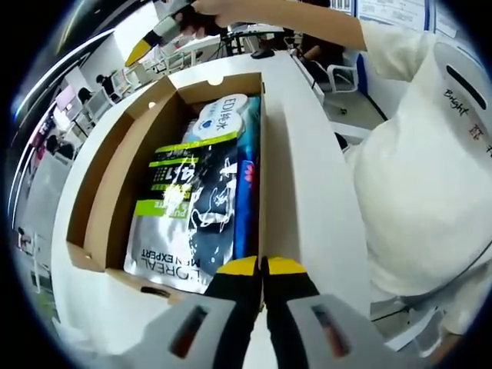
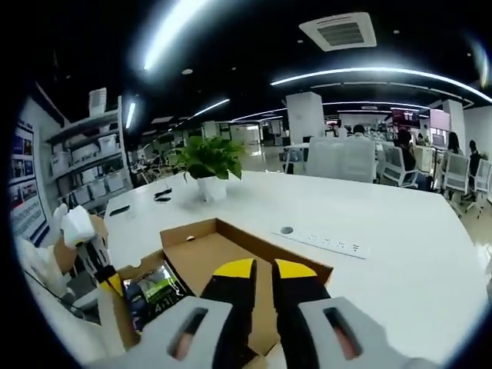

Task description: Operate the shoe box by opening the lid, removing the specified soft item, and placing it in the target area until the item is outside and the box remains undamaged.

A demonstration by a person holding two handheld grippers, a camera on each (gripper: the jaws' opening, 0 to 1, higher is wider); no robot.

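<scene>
An open cardboard shoe box lies on the white table, its lid folded out to the left. Inside are a black and green soft packet and, beside it, a blue and white soft packet. My left gripper is shut, its yellow tips together at the box's near wall; I cannot tell whether it pinches the wall. A hand holds my right gripper above the far end of the box. In the right gripper view the right gripper hangs over the box, slightly open and holding nothing. The left gripper sits at the box's corner.
A person in a white shirt stands close on the right of the table. A potted plant, a power strip and small black items lie on the table beyond the box. Shelves and chairs surround the table.
</scene>
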